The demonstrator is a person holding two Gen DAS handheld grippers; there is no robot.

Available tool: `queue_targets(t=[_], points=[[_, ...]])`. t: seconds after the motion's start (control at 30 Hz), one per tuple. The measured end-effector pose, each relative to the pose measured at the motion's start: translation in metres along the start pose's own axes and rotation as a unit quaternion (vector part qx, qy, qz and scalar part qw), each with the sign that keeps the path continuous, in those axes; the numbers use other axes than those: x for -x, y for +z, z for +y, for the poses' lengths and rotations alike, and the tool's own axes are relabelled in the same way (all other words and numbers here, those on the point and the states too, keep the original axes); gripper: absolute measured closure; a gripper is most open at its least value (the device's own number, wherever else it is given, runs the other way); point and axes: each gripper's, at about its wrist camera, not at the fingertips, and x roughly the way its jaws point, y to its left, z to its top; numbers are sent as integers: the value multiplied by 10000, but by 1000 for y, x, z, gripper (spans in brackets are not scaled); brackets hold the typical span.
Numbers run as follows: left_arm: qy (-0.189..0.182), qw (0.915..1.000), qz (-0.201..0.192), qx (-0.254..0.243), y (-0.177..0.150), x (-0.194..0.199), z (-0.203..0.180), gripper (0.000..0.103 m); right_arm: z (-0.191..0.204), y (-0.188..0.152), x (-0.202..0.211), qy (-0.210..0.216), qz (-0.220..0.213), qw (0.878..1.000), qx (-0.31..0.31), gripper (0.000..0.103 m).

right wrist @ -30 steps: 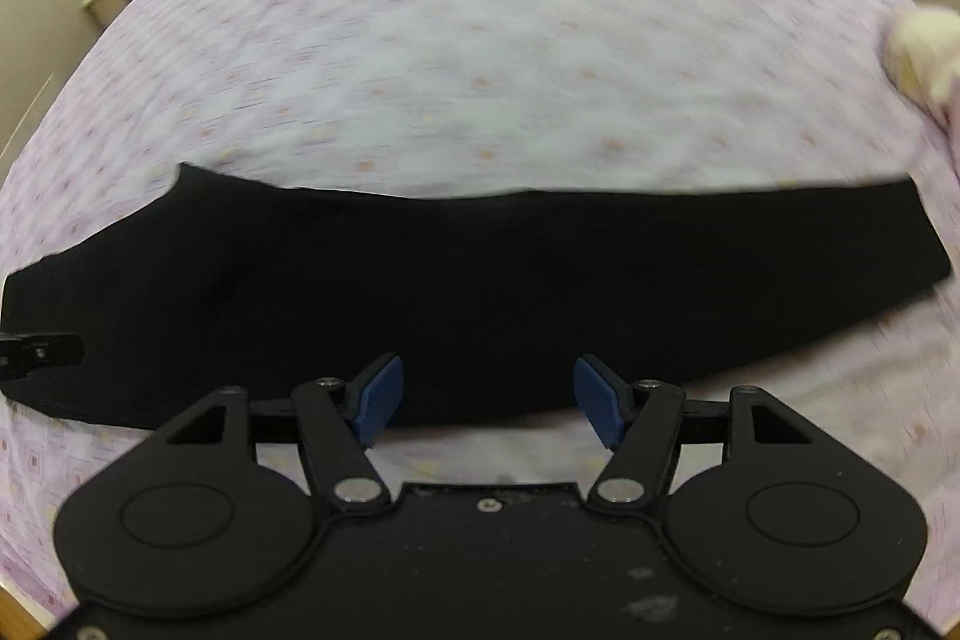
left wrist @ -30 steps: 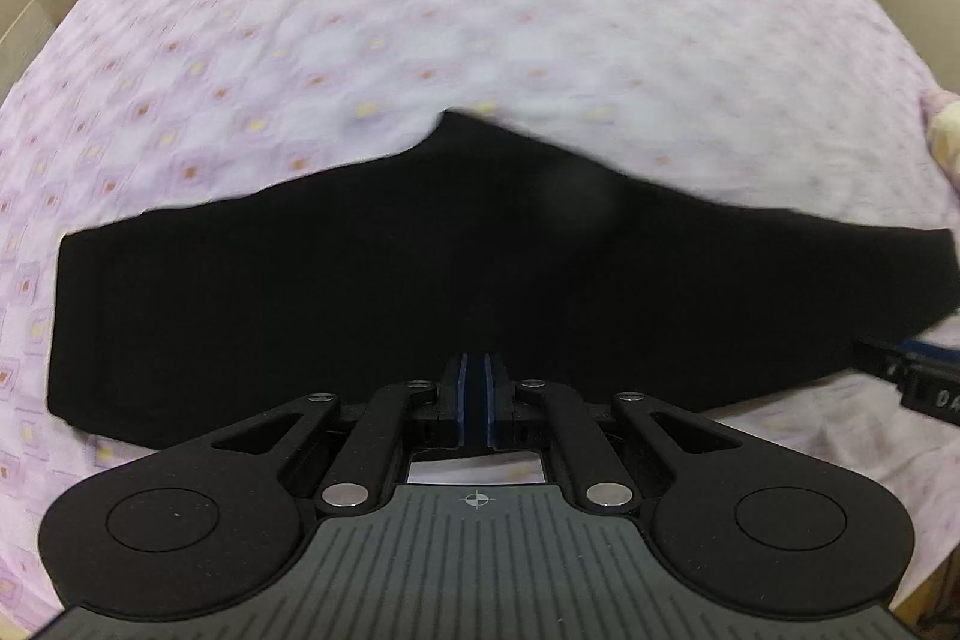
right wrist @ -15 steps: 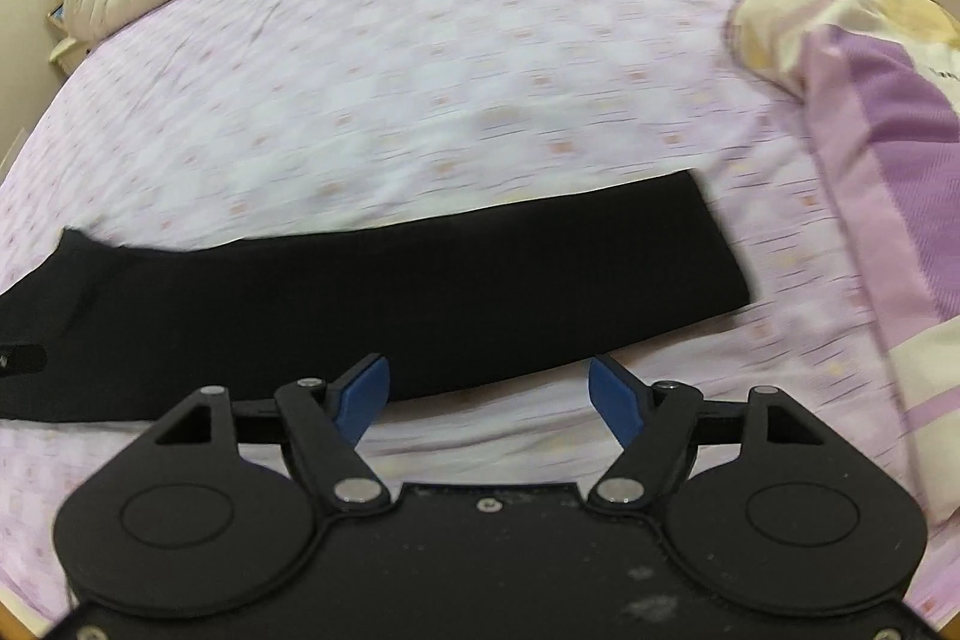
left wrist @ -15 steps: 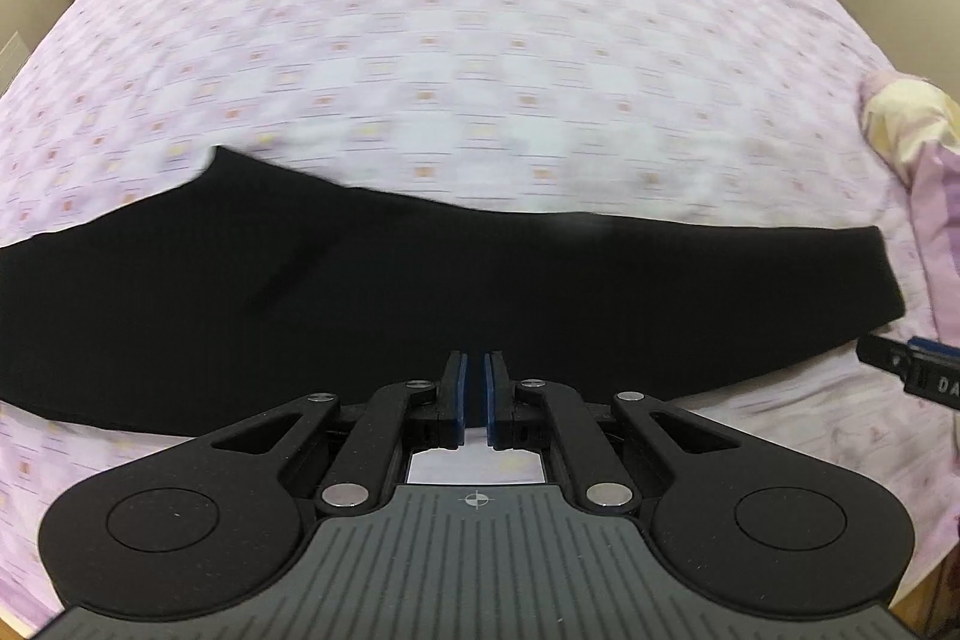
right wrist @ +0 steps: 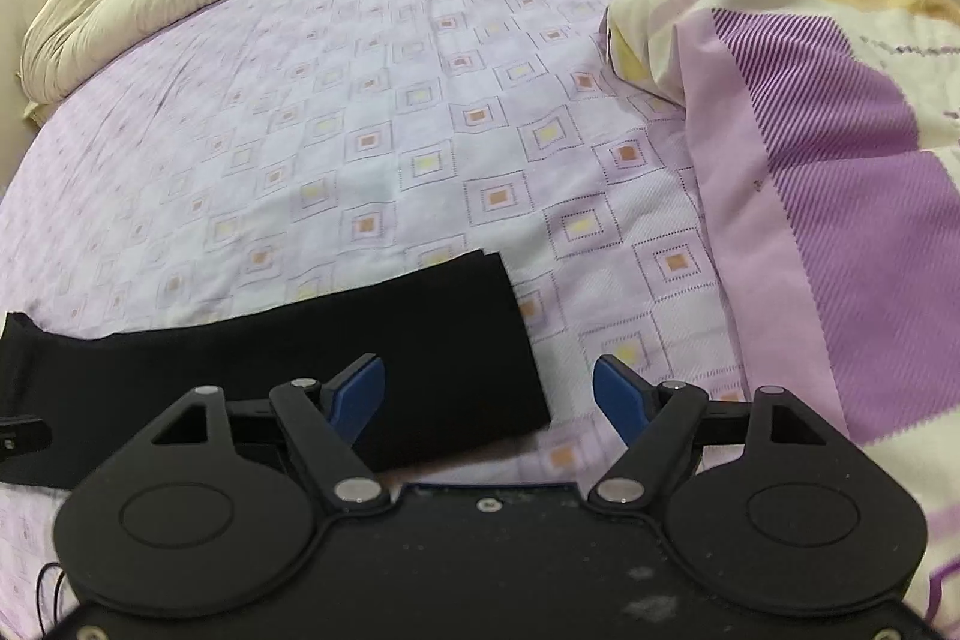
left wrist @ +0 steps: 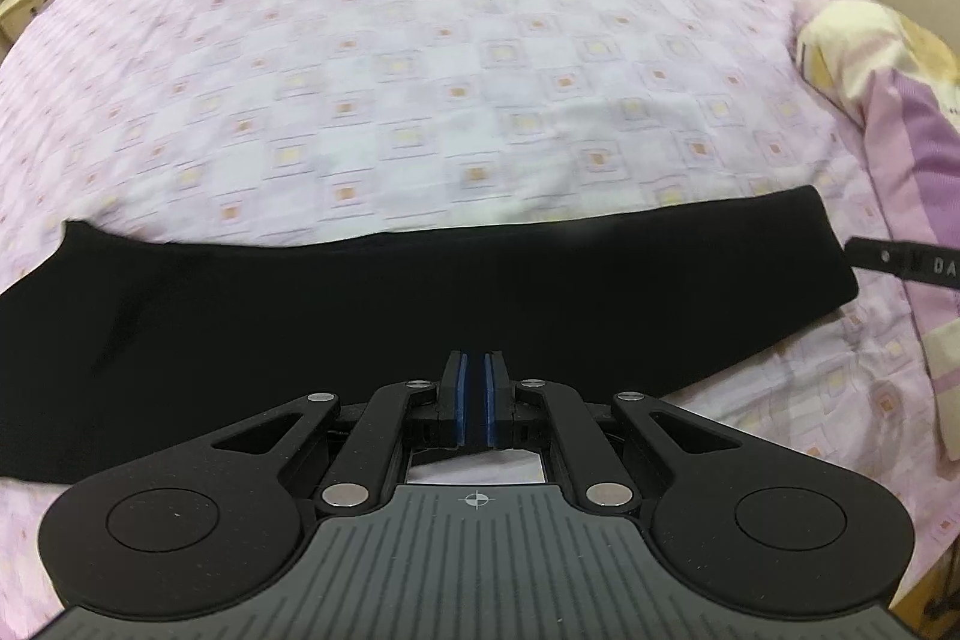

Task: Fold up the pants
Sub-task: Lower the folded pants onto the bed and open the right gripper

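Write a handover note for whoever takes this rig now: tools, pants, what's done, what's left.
Left tool: shut, nothing visibly held, above the near edge of the pants.
Right tool: open, jaws have just been widening, empty, over the cuff end.
Pants: flat on the bed sheet, a long narrow black strip, legs apparently laid together. A quilt lies beyond the cuff end.
Done: apparently the lengthwise fold.
Left: probably take the cuff end, fold it toward the waist.

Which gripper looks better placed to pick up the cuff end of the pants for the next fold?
Right. The right gripper is open, its jaws have just been opening, and it sits over the pants' cuff end. The left gripper is shut, mid-leg.
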Motion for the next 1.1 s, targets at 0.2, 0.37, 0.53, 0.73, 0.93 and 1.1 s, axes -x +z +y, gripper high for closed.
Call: queue_targets(t=[0.2,0.37,0.53,0.73,0.93,1.1], points=[[1,9996,200,-192,14,-32,-22,96,-11,13,-20,404,273,9988,82,18],[-40,9988,392,-291,25,-57,-34,96,-16,22,-43,754,570,9954,181,18],[-242,9979,480,-350,33,-72,-45,96,-23,24,-64,1021,908,9906,118,18],[-350,9967,614,-401,35,-92,-59,96,-31,27,-78,1493,1163,9819,79,17],[-368,9961,582,-543,36,-98,-63,97,-44,32,-82,1856,1279,9743,-21,45],[-543,9960,631,-338,39,-101,-55,97,-57,30,-84,1936,1360,9706,-444,63]])
